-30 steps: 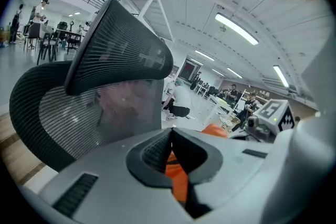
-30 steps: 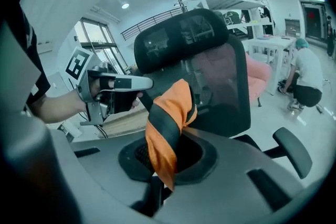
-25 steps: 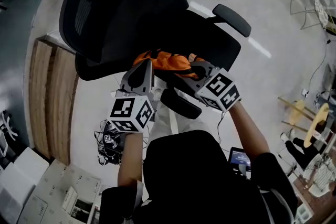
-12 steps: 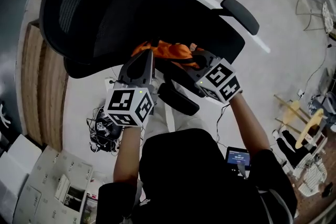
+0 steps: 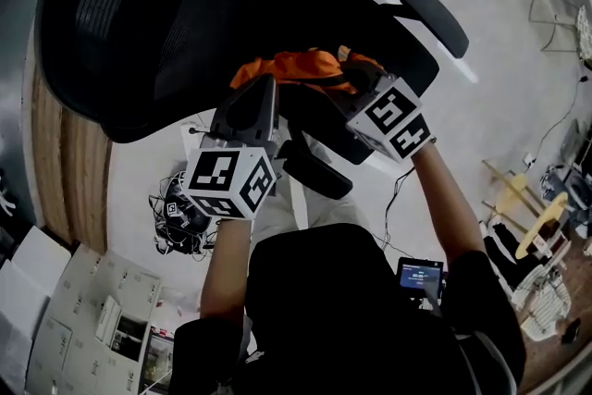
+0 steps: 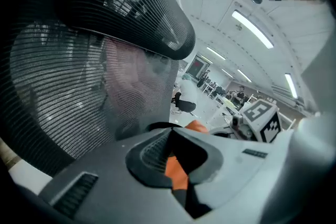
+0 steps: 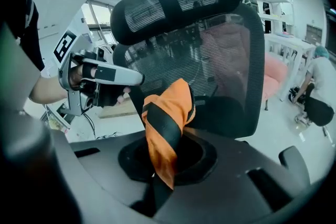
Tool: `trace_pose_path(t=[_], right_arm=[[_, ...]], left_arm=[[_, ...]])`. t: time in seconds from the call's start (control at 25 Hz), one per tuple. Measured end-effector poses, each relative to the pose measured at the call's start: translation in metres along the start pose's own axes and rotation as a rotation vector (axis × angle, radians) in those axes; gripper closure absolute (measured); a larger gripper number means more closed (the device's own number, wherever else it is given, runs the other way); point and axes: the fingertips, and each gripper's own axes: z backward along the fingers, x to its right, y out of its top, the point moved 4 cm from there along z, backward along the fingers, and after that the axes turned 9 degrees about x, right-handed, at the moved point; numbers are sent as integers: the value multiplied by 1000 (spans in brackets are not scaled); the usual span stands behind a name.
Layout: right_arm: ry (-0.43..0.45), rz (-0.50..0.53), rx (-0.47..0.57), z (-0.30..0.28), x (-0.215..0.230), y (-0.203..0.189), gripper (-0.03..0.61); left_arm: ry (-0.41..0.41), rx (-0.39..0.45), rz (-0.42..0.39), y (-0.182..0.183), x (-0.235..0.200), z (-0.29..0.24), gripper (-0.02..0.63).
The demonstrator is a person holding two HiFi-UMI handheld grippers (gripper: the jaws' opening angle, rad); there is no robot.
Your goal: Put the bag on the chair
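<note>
- The orange bag (image 5: 294,69) hangs over the seat (image 5: 319,120) of the black office chair (image 5: 185,23), in front of its mesh backrest (image 7: 220,60).
- In the head view its long axis runs left to right across the chair, stretched between the two tongs, with its left end towards the left gripper (image 5: 266,92) and its right end towards the right gripper (image 5: 359,80).
- The left gripper's jaws are pressed together on a fold of the orange cloth, as the left gripper view shows.
- The right gripper's jaws pinch a bunched end of the bag. From them the cloth stands up and leans a little to the right, with a black strap (image 7: 160,128) wound slantwise round it.
- The underside of the bag is hidden by both grippers and by the dark seat, so whether it touches the seat cannot be told.
- The left gripper view shows only a small slip of orange; the gripper's own body and the backrest fill the rest.
- The chair's base is hidden. One armrest (image 5: 435,18) shows at the far right, and another (image 5: 316,178) sits near, between the person's arms.
</note>
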Motion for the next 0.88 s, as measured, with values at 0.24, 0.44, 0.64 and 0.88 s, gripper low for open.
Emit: trace_pose_path(t=[0.24,0.44,0.64,0.88], right_arm=[[-35,60,16,-8,17,10,560],[-60,123,28,-24,39,20,558],[-85,158,40,-35,58,28,558],[-118,155,55,-48,74,29,558]], left_arm=[[9,-12,-3,-3,-8,-3,601],[21,-22,4,-8,-18,-12,601],[26,-35,13,-16,-20,-16,601],[39,-50,23,-26,-30,-19,601]])
